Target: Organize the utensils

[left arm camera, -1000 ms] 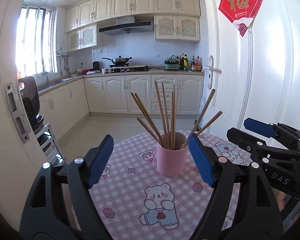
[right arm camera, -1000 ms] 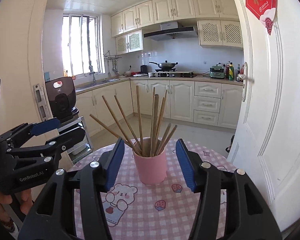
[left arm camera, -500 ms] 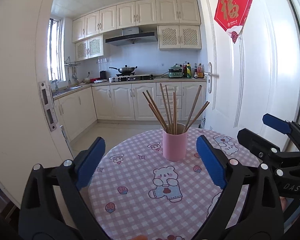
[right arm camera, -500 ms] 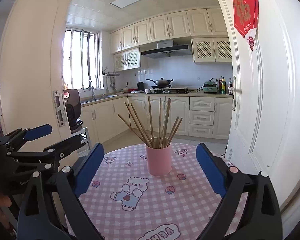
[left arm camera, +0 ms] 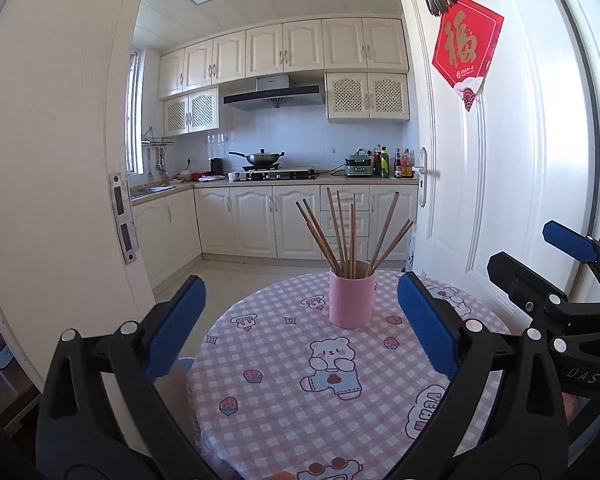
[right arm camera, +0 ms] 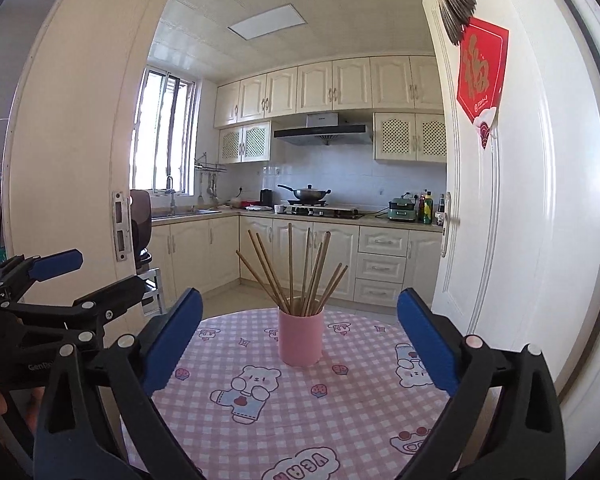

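1. The left gripper (left arm camera: pixel 300 328) and the right gripper (right arm camera: pixel 300 338) both hover over the near edge of the round table (left arm camera: pixel 284 420); their jaws are opening, far apart, with nothing between them.
2. The pink cup (left arm camera: pixel 352 299) with the chopsticks (left arm camera: pixel 350 236) stands upright near the far table edge, with free cloth on all sides.
3. A white door (left arm camera: pixel 500 200) is close on the right side.
4. Behind the table, the kitchen floor (left arm camera: pixel 236 276) is open.
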